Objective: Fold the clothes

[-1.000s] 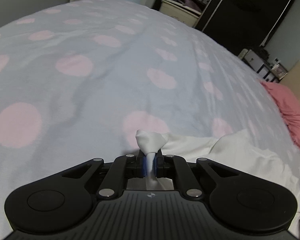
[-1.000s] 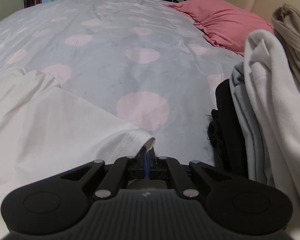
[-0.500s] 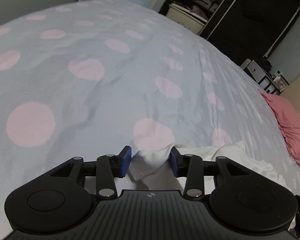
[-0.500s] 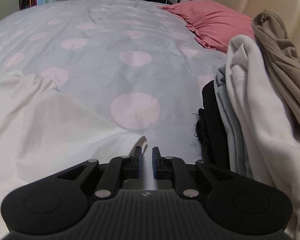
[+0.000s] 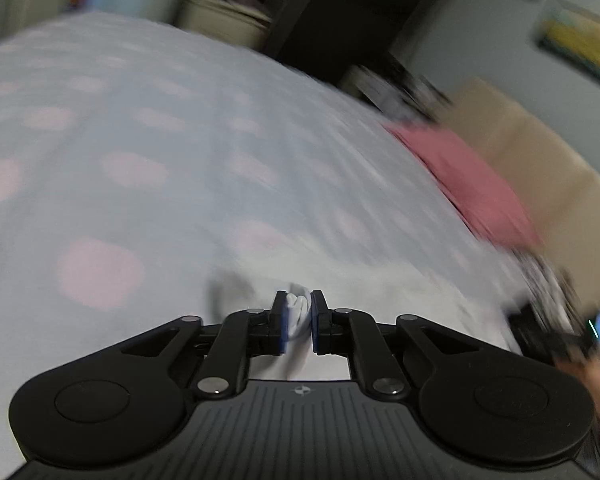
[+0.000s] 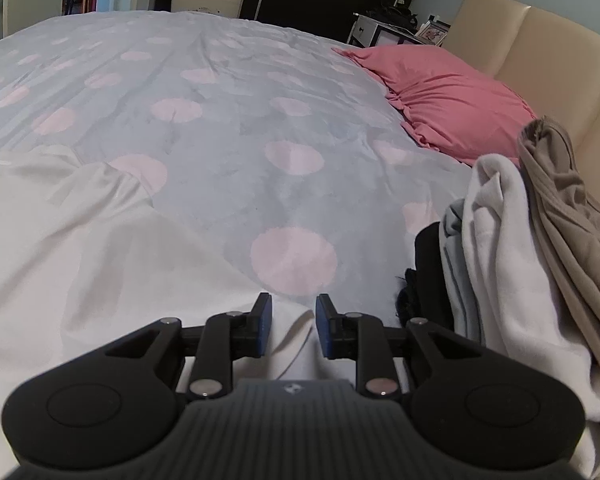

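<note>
the left gripper, clamped on a bunched corner of the white garment, should draw it taut before the right gripper, jaws apart over the hem between them, closes.

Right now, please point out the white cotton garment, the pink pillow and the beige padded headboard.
white cotton garment [image 6: 100, 248], right wrist view, its flat middle.
pink pillow [image 6: 448, 96], right wrist view, its centre.
beige padded headboard [image 6: 548, 48], right wrist view, its upper panel.

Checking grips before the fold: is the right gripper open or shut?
Open. The right gripper has a clear gap between its blue pads, with the white garment lying loose beneath.
</note>
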